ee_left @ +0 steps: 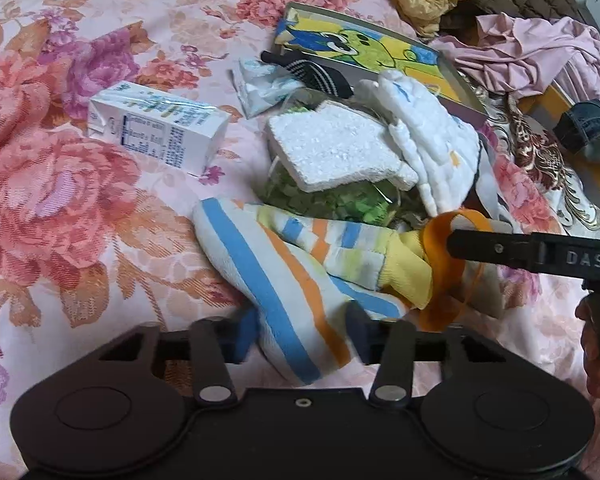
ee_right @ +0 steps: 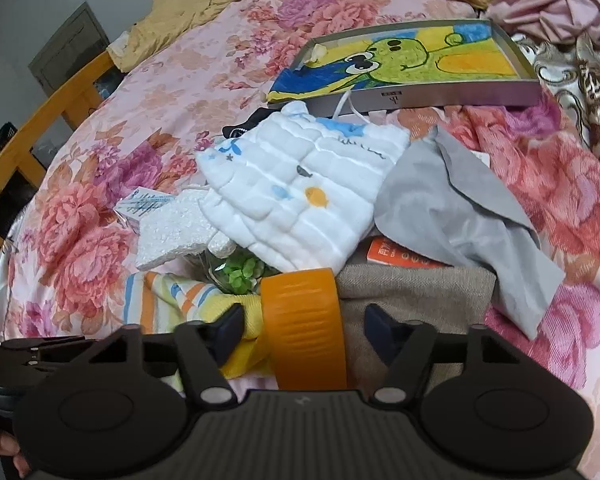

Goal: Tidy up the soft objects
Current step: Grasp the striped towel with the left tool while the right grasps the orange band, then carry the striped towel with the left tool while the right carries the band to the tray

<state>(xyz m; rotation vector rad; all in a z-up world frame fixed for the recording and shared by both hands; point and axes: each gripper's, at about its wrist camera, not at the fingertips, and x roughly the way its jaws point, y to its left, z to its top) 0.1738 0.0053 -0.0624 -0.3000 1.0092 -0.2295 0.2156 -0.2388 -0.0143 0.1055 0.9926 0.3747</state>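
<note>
Here, left to right on the floral bed: left tool clenched on the striped cloth's near edge; right tool straddling the orange tape roll, pads apart from it, yellow cuff at its left finger.

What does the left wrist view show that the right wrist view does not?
Only the left wrist view: the whole milk carton, the striped cloth between the left tongs, and the right tongs' arm from the side.
Only the right wrist view: a grey cloth and an orange tape roll between the right tongs.
Both: the white quilted cloth, foam piece and picture box.
</note>
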